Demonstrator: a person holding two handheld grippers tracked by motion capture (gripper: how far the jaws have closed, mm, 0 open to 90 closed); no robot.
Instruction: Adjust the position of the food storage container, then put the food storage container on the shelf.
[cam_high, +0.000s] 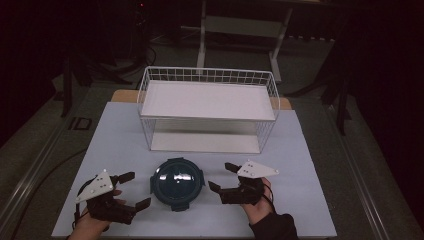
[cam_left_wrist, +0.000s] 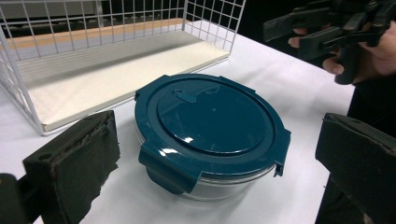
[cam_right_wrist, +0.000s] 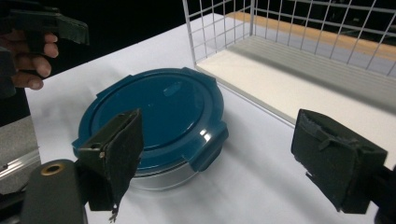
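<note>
A round clear container with a dark teal clip-on lid (cam_high: 176, 182) (cam_left_wrist: 210, 126) (cam_right_wrist: 154, 116) sits on the white table, in front of a white wire shelf rack (cam_high: 207, 107). My left gripper (cam_high: 132, 190) is to the container's left, open and empty, jaws pointing toward it. My right gripper (cam_high: 222, 176) is to its right, also open and empty, jaws facing the lid. Neither touches the container. In the left gripper view the right gripper (cam_left_wrist: 322, 32) shows at the upper right; in the right gripper view the left gripper (cam_right_wrist: 51, 25) shows at the upper left.
The wire rack (cam_left_wrist: 93, 56) (cam_right_wrist: 299, 56) has an upper white shelf board and a lower board, open at the front. The white table top (cam_high: 125, 135) ends near my hands. Dark floor and furniture legs lie beyond.
</note>
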